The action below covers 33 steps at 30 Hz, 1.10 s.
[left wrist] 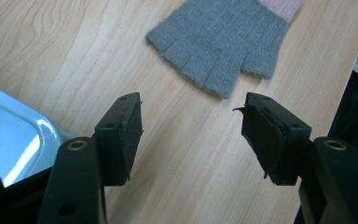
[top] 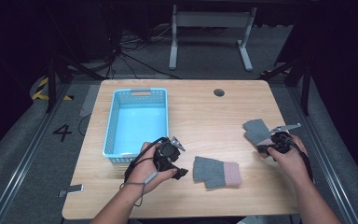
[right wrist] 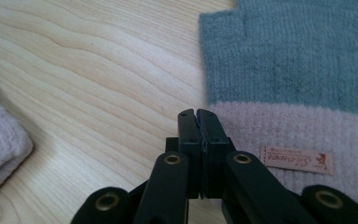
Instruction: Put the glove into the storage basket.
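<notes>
Two grey fingerless gloves with pink cuffs lie on the wooden table [top: 205, 112]. One glove [top: 216, 171] [left wrist: 223, 42] lies near the front middle. My left gripper [top: 181, 167] [left wrist: 191, 126] hovers just left of it, open, with bare wood between its jaws. The other glove [top: 256, 130] [right wrist: 298, 70] lies at the right. My right gripper [top: 263, 148] [right wrist: 198, 114] is shut, its tips low at the left edge of that glove's pink cuff, near a small label [right wrist: 297, 160]; nothing shows between the pads.
A light blue plastic basket [top: 113, 126] [left wrist: 9, 135] stands at the table's left, close behind my left hand. A round cable hole [top: 219, 92] sits at the back. The first glove's pink cuff [right wrist: 0, 140] shows at the left of the right gripper view.
</notes>
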Motion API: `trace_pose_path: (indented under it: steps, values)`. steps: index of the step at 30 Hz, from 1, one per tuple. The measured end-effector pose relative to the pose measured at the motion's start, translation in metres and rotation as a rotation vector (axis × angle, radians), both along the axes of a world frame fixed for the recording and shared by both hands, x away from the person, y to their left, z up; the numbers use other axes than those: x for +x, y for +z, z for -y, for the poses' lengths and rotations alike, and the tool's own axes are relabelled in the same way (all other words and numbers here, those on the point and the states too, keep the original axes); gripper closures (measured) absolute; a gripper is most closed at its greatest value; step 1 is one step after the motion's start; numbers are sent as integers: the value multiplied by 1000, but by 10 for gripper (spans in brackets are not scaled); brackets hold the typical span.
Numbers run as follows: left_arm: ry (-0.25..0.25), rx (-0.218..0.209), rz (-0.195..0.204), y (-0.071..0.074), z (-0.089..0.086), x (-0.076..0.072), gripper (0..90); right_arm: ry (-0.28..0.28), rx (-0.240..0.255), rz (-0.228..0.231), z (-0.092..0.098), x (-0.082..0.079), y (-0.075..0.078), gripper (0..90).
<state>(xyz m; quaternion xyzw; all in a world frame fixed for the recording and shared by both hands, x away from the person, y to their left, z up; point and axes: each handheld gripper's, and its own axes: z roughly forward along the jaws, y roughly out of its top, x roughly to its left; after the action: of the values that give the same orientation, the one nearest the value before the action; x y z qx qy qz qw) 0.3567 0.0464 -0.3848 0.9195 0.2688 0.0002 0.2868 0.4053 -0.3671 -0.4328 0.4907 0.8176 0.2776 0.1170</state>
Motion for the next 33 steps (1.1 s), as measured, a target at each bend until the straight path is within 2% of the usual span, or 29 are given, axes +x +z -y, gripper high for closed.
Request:
trace_pose_path:
  steps: [8,12,13,14,17,18,19,21,24,27,33]
  values:
    - [-2,-5,0,1,0,1,389,3,16,13,1,-3,3,900]
    - [4,-7,1,2,-1,1,388,13,38,53,-5,-3,13,806]
    - [1,-7,1,2,-2,2,388,14,41,73,-6,-1,20,731]
    - [8,-10,-2,2,-3,1,388,14,41,73,-6,-1,20,731]
    - [17,-13,-7,2,-5,2,388,-22,62,98,-3,8,31,614]
    - [17,-14,-8,2,-5,2,388,-22,62,98,-3,8,31,614]
    - [17,-15,-8,2,-6,2,388,-41,50,86,-1,15,34,559]
    - [17,-17,-7,1,-7,2,388,-57,28,73,1,23,36,526]
    - [24,-18,-7,1,-8,1,388,-65,6,51,3,31,36,499]
    - [30,-21,-6,3,-11,1,388,-70,-40,26,5,45,32,457]
    - [33,-24,-4,4,-11,1,386,-94,-70,-6,7,58,24,404]
